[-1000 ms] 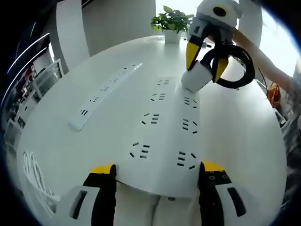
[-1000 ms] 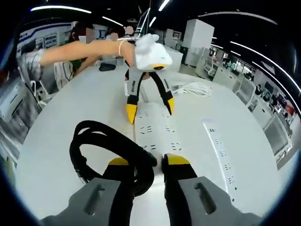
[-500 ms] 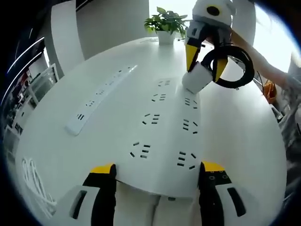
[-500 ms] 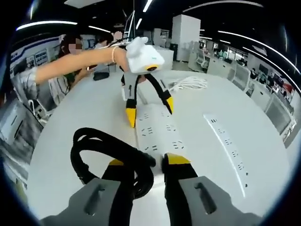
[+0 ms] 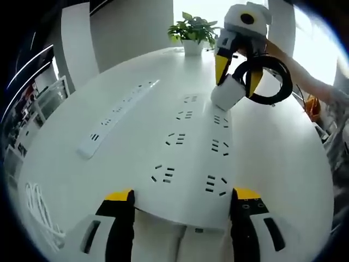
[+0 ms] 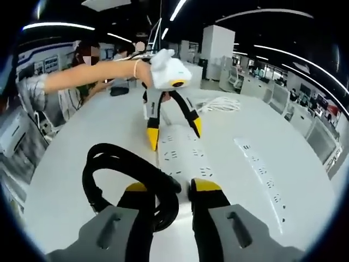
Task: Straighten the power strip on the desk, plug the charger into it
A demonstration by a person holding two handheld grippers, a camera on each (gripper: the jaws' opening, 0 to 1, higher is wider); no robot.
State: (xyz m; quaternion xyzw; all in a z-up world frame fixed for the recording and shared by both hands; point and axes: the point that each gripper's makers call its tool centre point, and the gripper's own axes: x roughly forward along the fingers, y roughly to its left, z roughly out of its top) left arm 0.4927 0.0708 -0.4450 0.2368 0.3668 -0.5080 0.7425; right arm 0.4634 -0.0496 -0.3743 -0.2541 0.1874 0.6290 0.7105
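A wide white power strip (image 5: 193,144) with two rows of sockets lies lengthwise on the round white table (image 5: 283,164). My left gripper (image 5: 182,195) straddles its near end, jaws pressed against both sides. From the right gripper view that left gripper (image 6: 175,132) clamps the power strip (image 6: 182,158) at its far end. My right gripper (image 5: 237,76) is shut on a white charger (image 5: 226,94) whose black cable (image 5: 268,81) hangs in a loop. The charger sits tilted at the strip's far right sockets. In its own view the right gripper (image 6: 170,187) hides most of the charger, with the black cable (image 6: 109,174) coiled to the left.
A second, long narrow power strip (image 5: 117,112) lies to the left, seen from the other side as the narrow strip (image 6: 262,174). A potted plant (image 5: 193,30) stands at the table's far edge. A white coiled cord (image 5: 38,204) lies nearby. A person's arm (image 6: 92,73) reaches in.
Almost nothing: both views shifted a little with the hands. The charger stays at the strip's far end and the left jaws stay on the strip.
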